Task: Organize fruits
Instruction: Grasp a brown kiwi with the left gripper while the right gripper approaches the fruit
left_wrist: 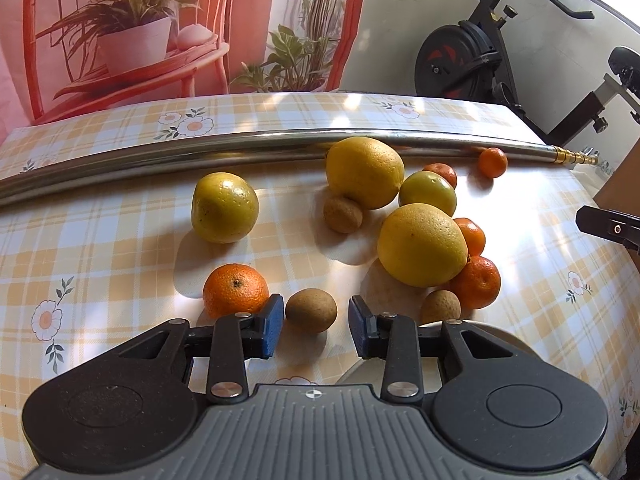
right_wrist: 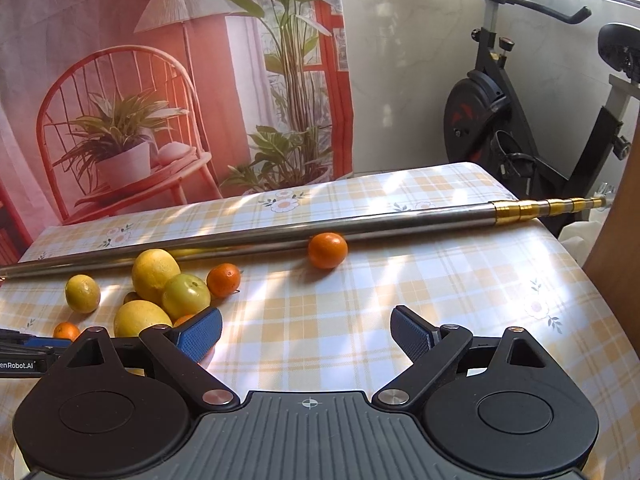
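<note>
Brown kiwi [left_wrist: 311,311] sits between the parted fingers of the left gripper [left_wrist: 316,326].
Right gripper [right_wrist: 306,334] is spread wide, holding nothing.

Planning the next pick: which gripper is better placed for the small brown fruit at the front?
Left. The left gripper is open with the brown fruit right between its fingertips; the right gripper faces bare tablecloth.

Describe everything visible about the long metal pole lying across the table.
The metal pole is a long, shiny silver tube, steel by its look, lying flat across the far part of the checked tablecloth. Its right end steps down into brass-coloured telescopic sections that overhang the table edge. One small orange sits right against its near side, and a large yellow fruit appears to rest against it. Neither hand-held gripper touches it.
</note>
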